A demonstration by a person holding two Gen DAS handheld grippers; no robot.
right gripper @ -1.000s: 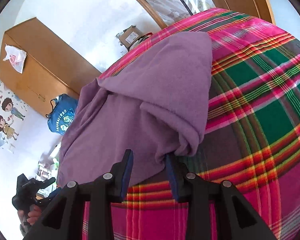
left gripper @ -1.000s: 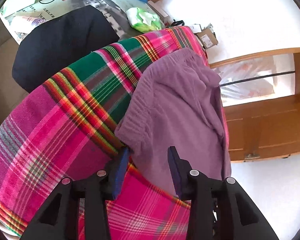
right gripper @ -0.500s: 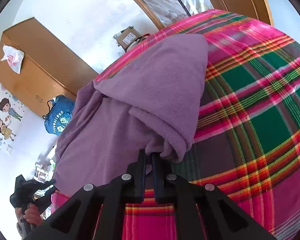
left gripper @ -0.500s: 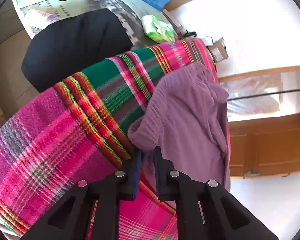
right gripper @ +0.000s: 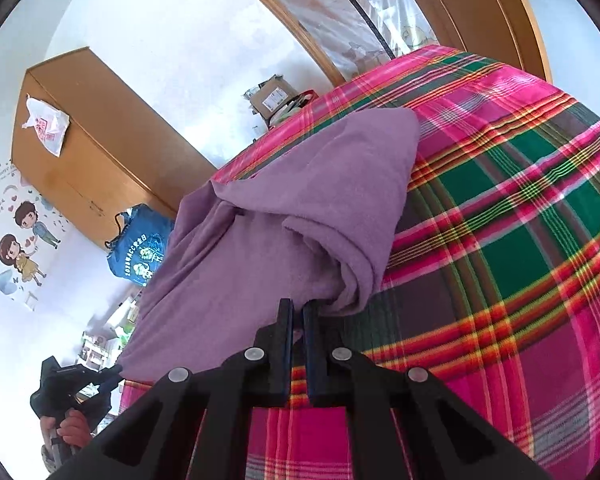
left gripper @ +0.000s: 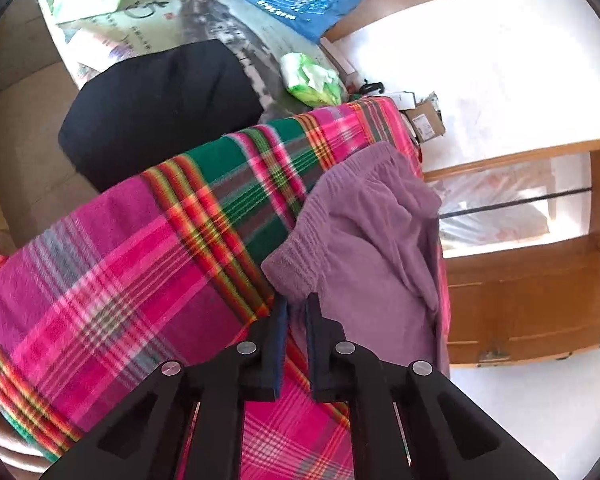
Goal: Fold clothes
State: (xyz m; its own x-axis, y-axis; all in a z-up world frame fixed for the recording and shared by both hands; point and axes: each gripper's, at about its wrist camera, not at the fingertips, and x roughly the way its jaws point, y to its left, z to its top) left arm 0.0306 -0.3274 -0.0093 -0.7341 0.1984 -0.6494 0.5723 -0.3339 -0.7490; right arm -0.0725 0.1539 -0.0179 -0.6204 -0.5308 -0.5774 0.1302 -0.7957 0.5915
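Right now both claws have the cloth. The left gripper (left gripper: 297, 305) has its jaws closing, the last sliver of travel, with the gathered elastic waistband corner of the purple garment (left gripper: 364, 240) pinched between them. The right gripper (right gripper: 297, 309) is clamped tight on the rolled near edge of the same garment, where its fabric bunches into a thick fold just above the fingertips.

Outward from the two grips, the garment lies rumpled across a bright pink-and-green plaid blanket (left gripper: 140, 264), one flap doubled back over the body and its far end reaching the blanket's far edge. A black cushion (left gripper: 160, 104) sits beyond the blanket in the left view, well apart from the work.

By my reading, the step in hand is the pick-up: both near corners are secured, and the fold itself is not yet made. The next move likely calls for lifting both corners together and drawing them apart, so the bunched flap falls open and the cloth hangs flat before it is laid over itself.
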